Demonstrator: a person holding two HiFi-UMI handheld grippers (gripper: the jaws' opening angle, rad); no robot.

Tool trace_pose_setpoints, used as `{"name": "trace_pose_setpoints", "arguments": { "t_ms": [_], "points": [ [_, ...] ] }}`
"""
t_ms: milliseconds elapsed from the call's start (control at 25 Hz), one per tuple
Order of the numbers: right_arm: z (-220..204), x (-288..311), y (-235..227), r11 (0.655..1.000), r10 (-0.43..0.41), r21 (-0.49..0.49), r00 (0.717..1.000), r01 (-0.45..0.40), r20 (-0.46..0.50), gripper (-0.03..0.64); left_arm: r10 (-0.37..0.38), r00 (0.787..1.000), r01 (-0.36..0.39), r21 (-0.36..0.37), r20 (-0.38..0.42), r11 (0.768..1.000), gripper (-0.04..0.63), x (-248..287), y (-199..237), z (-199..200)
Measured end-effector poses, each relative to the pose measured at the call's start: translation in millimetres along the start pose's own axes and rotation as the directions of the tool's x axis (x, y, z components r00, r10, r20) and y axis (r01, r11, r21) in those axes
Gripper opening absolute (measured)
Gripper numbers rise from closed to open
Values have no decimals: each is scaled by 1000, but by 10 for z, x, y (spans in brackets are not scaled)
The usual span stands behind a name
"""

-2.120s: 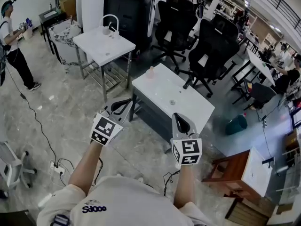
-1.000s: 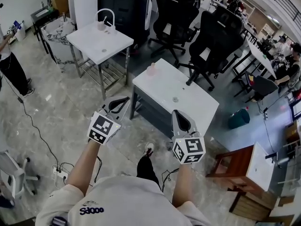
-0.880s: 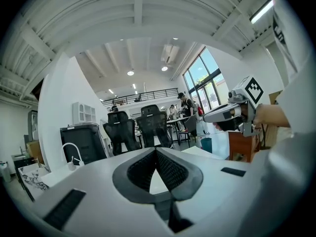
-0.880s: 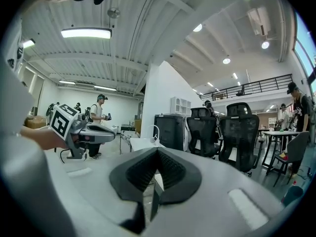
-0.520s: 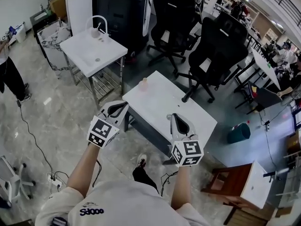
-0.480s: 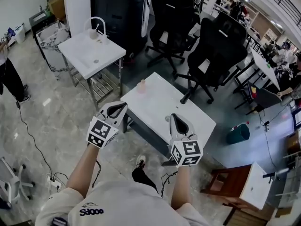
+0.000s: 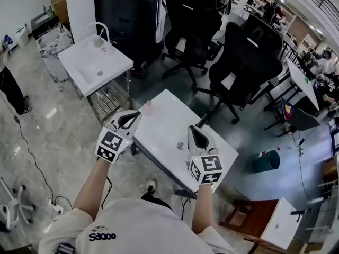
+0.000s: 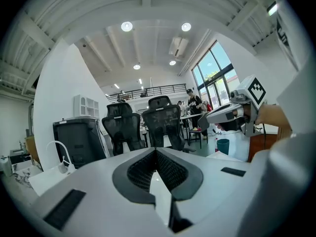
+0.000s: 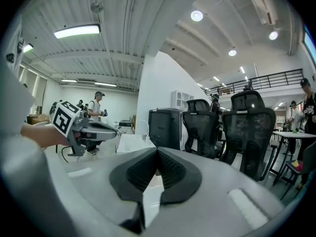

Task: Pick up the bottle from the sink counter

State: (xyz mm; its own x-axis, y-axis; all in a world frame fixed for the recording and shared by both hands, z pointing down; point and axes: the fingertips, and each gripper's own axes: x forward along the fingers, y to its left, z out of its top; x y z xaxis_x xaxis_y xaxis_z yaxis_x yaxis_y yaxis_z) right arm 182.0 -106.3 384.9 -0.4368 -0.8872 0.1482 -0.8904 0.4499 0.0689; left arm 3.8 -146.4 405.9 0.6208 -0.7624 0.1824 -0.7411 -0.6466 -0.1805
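Small pale bottle (image 7: pixel 149 108) upright at the far left corner of the white sink counter (image 7: pixel 165 125), left gripper (image 7: pixel 129 120) jaws pressed together and empty (tip near the bottle in the head view), right gripper (image 7: pixel 195 136) likewise closed on nothing, black office chairs (image 7: pixel 241 62) behind.

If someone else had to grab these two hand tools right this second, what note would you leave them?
Left gripper: jaws shut, empty, held over the left edge of the white sink counter.
Right gripper: jaws shut, empty, over the counter's middle, near the drain.
Bottle: small, pale pink, upright at the counter's far left corner, just past the left gripper and not touched.
Done: the person stands at the counter; nothing is picked up.
Left: open a gripper, probably the left since it looks nearer, close on the bottle and lift.
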Motion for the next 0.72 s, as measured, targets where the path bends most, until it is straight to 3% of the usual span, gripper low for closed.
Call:
{"name": "trace_pose_setpoints", "arguments": {
  "t_ms": [320, 720],
  "points": [
    [-123, 437, -426, 999, 43, 9, 999, -43, -25, 9, 16, 1000, -16, -10, -17, 1000, 6, 661, 114, -17],
    [-256, 787, -642, 997, 68, 24, 996, -67, -59, 11, 8, 999, -9, -33, -50, 999, 23, 1038, 229, -125]
  ]
}}
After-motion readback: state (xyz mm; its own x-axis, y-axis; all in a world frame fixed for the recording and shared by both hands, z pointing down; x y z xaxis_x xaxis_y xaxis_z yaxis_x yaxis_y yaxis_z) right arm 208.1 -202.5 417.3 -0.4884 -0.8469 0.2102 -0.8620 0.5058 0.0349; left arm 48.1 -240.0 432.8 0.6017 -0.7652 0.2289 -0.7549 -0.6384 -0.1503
